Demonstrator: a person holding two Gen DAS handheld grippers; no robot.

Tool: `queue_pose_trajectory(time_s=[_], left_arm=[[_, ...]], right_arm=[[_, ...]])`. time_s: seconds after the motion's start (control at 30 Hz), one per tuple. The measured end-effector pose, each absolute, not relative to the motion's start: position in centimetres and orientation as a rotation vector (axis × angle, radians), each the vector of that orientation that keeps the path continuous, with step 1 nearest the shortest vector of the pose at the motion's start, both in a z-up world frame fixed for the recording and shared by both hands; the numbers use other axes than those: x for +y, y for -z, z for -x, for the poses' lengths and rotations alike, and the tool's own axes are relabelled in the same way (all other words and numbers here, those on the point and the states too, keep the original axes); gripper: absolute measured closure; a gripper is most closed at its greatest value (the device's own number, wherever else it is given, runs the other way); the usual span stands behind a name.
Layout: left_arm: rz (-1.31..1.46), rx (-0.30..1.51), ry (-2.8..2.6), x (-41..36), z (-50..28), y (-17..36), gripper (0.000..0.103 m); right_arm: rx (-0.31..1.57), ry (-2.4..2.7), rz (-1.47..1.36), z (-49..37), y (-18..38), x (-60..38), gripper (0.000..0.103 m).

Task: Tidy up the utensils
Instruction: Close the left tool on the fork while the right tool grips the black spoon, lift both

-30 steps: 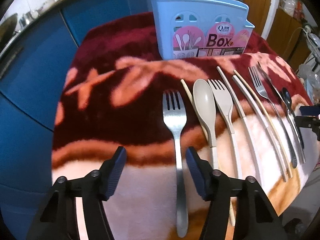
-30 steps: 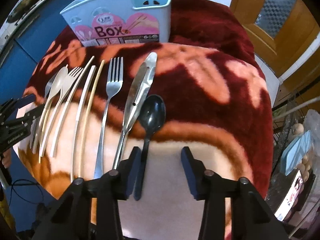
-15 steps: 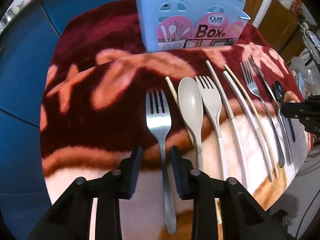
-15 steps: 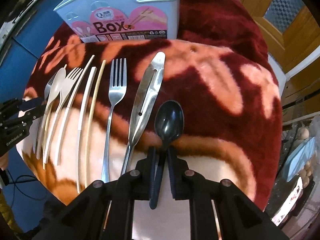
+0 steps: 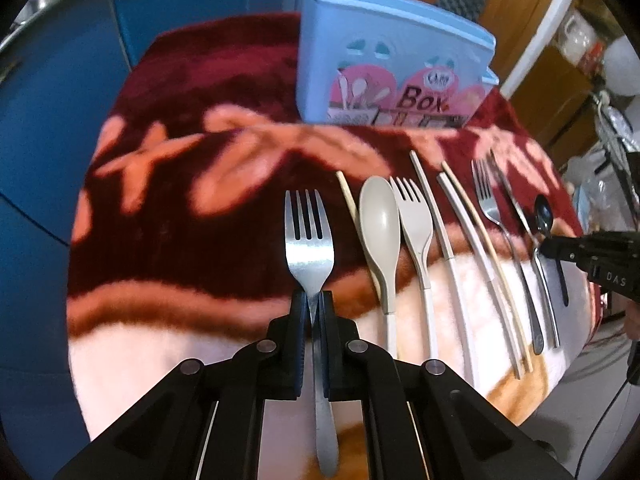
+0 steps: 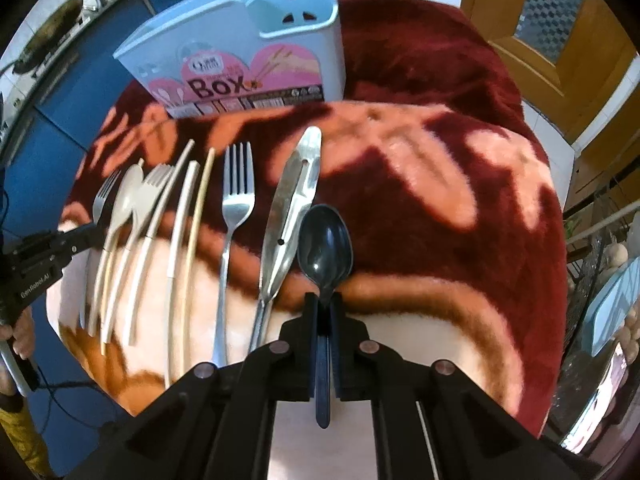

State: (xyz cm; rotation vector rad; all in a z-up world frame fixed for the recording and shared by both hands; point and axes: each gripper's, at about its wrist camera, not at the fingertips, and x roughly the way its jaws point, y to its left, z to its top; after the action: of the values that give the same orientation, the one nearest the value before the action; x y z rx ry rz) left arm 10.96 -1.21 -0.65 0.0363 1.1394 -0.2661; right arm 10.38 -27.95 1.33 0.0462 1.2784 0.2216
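- Left gripper point(image 5: 315, 300) pinches the steel fork point(image 5: 309, 236) at its neck, on the blanket point(image 5: 160, 240).
- Right gripper point(image 6: 324, 304) pinches the black spoon point(image 6: 325, 246).
- Only the right view shows the box point(image 6: 248, 60) interior.

Blanket point(image 6: 460, 208): maroon, salmon-pink leaf pattern. Utensil box point(image 5: 384, 76): pale blue, pink label. Spoon point(image 6: 325, 246): black. Fork point(image 5: 309, 248): silver. Plastic spoon point(image 5: 380, 224): beige.

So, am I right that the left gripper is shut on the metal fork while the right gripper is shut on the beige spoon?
Not quite: the left gripper does hold the metal fork, but the right gripper is shut on the black spoon, as the right wrist view shows. The beige spoon lies untouched on the blanket.
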Motion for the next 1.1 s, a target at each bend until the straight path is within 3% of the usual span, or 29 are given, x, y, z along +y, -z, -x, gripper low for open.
queue_pose_trajectory(time_s=[0.7, 1.1], left_arm=[[0.137, 0.605, 0.265, 0.8, -7.1, -6.2, 0.098], [0.126, 0.479, 0.295, -1.5, -10.7, -11.9, 0.098]], right_arm=[[0.764, -0.244, -0.196, -7.4, -6.6, -24.8, 0.096], [0.618, -0.255, -0.182, -9.9, -8.7, -24.9, 0.096]])
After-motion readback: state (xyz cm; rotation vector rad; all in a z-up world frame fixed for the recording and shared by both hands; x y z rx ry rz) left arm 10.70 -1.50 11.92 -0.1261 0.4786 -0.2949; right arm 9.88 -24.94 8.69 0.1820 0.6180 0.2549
